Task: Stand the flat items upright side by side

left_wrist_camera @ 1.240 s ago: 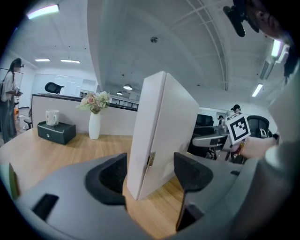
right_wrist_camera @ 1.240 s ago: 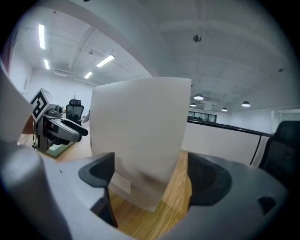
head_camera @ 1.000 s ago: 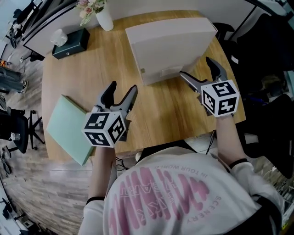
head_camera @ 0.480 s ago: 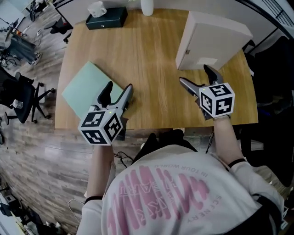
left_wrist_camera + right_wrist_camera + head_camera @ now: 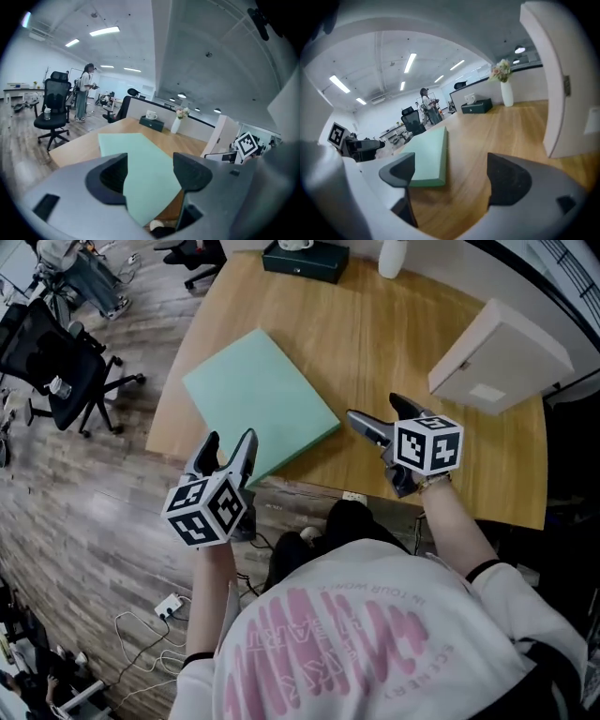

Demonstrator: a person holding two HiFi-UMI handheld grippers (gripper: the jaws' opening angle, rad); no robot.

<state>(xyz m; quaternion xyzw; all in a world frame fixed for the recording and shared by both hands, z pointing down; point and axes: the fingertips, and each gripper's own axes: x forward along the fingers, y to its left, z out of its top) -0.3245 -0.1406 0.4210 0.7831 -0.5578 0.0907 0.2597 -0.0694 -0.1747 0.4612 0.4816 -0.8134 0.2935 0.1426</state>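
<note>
1. Both claws are empty. Your left claw [image 5: 228, 441] stands wide with nothing pressed between its jaws, and your right claw [image 5: 375, 411] is wide as well
2. The green slab [image 5: 258, 399] lies flat on the surface [image 5: 384, 334], straight ahead of the left claw and to the left of the right claw. One corner hangs over the edge of the surface, just in front of the left claw's jaws, and they do not touch it
3. Its broad face looks up. Its long axis runs from the claws' side away and to the left, and one corner points at the tip of the right claw, just beside it
4. It looks thick, matte and even, like foam or light board. I judge it light and quite stiff, perhaps a little soft under the pads, and not slippery
5. I would take hold across the thickness at the overhanging corner, where a jaw can pass below it. A gentle squeeze should be enough to tip it up on a long edge
6. The pale slab [image 5: 497, 357] is ahead and to the right of the right claw, and it seems to stand on its edge already. The green one probably belongs beside it
</note>
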